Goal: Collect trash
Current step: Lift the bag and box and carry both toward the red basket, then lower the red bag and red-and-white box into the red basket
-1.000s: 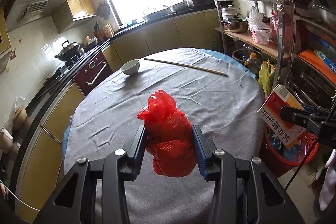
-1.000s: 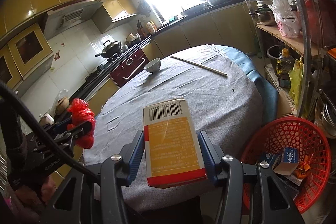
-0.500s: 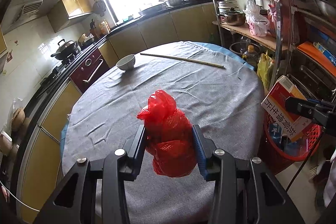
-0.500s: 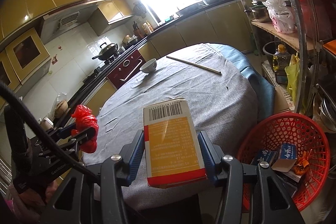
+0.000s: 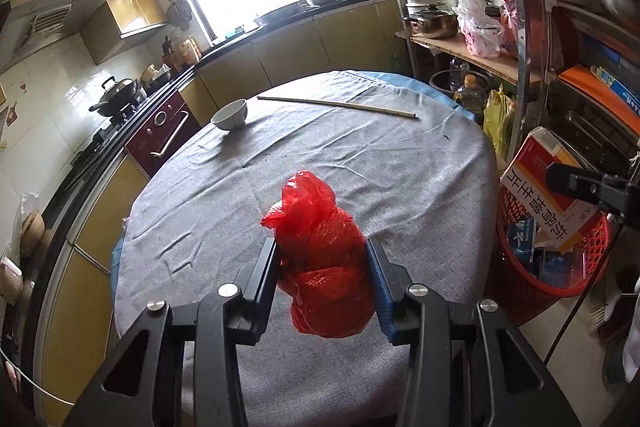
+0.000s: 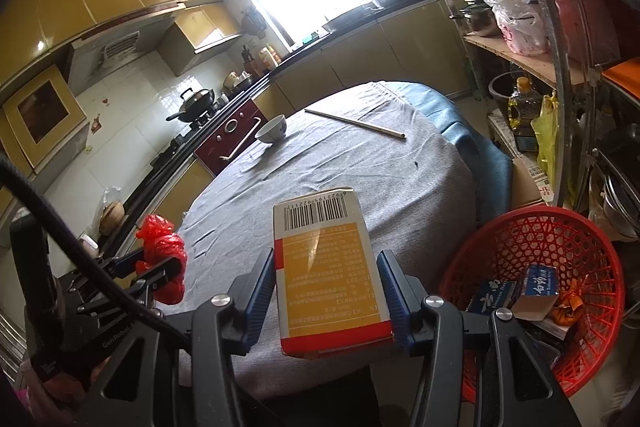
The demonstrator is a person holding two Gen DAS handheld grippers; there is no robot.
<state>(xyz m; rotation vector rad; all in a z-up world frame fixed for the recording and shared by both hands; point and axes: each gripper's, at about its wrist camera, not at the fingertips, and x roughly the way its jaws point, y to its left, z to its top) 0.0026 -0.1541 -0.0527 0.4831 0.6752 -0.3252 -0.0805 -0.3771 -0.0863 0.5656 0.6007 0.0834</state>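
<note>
My left gripper [image 5: 322, 261] is shut on a crumpled red plastic bag [image 5: 322, 255] and holds it above the near edge of the round table [image 5: 360, 167]. My right gripper [image 6: 328, 269] is shut on an orange and white carton [image 6: 326, 267] with a barcode, held off the table's right side. A red mesh basket [image 6: 532, 247] stands on the floor to the right and holds several small boxes [image 6: 536, 287]. In the left wrist view the carton [image 5: 540, 183] hangs over the basket [image 5: 560, 267]. The bag also shows in the right wrist view [image 6: 164, 259].
A white bowl [image 5: 230, 115] and a long chopstick [image 5: 336, 103] lie at the table's far side. A metal shelf rack [image 5: 520, 27] with pots and bags stands to the right. A stove and counter [image 5: 120, 115] run along the left.
Both grippers have drawn back a little from the table with their loads. The carton now sits lower over the basket in the left wrist view. Both grips are unchanged.
</note>
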